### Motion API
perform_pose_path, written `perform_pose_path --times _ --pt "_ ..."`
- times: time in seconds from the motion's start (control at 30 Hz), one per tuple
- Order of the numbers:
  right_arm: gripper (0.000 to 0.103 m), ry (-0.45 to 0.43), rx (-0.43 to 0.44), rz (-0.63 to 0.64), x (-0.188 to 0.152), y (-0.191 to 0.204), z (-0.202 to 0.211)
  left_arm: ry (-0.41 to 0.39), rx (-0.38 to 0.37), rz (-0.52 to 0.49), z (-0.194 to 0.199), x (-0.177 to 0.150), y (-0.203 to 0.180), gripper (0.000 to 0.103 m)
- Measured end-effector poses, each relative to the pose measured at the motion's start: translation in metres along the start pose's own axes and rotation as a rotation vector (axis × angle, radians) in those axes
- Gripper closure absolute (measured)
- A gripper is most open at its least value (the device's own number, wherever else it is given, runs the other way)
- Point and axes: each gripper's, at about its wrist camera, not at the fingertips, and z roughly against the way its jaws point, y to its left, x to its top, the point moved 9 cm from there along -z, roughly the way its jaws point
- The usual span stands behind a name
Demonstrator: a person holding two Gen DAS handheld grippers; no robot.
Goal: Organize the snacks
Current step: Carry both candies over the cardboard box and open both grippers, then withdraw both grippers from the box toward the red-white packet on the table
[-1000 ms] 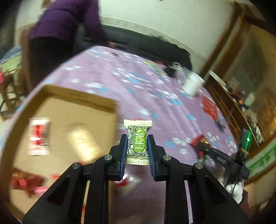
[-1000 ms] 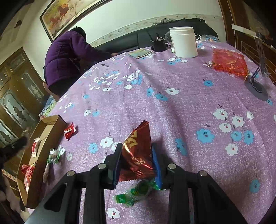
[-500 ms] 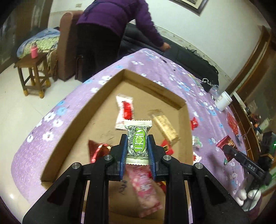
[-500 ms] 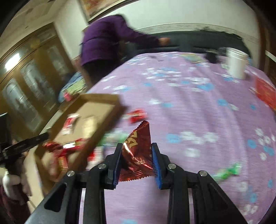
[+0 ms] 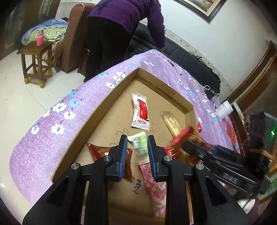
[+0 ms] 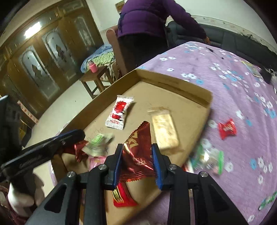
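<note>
My left gripper hangs over the near half of the open cardboard box. It is shut on a green-and-white snack, which sits tilted and blurred between the pads. My right gripper is shut on a dark red foil packet above the box's right side. The left wrist view shows the right gripper coming in from the right. Inside the box lie a white-and-red packet, a golden bar, a red foil packet and a pink packet.
A red snack and a green-trimmed clear snack lie on the purple flowered cloth right of the box. A person in a purple jacket bends over the table's far side. A wooden stool stands on the floor.
Both grippers have swung from over the cloth to over the box, each still carrying its snack. The green snack has tipped over between the left pads.
</note>
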Motion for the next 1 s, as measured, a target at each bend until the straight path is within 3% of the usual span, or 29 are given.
perform_pose_path --times 0.17,0.33,0.6,1.0 --pt "0.067 0.010 -0.027 0.031 0.010 0.010 -0.019 -0.031 0.029 -0.010 0.015 -0.001 0.001 0.081" --pt "0.058 0.017 -0.042 0.025 0.011 0.009 -0.025 -0.072 0.103 -0.081 0.029 -0.005 -0.008 0.081" --pt "0.053 -0.037 -0.041 -0.007 0.002 -0.004 0.009 -0.124 0.192 -0.196 0.038 -0.011 -0.031 0.081" --pt "0.049 -0.113 -0.059 -0.105 -0.028 -0.056 0.064 -0.124 0.254 -0.322 0.034 -0.023 -0.075 0.081"
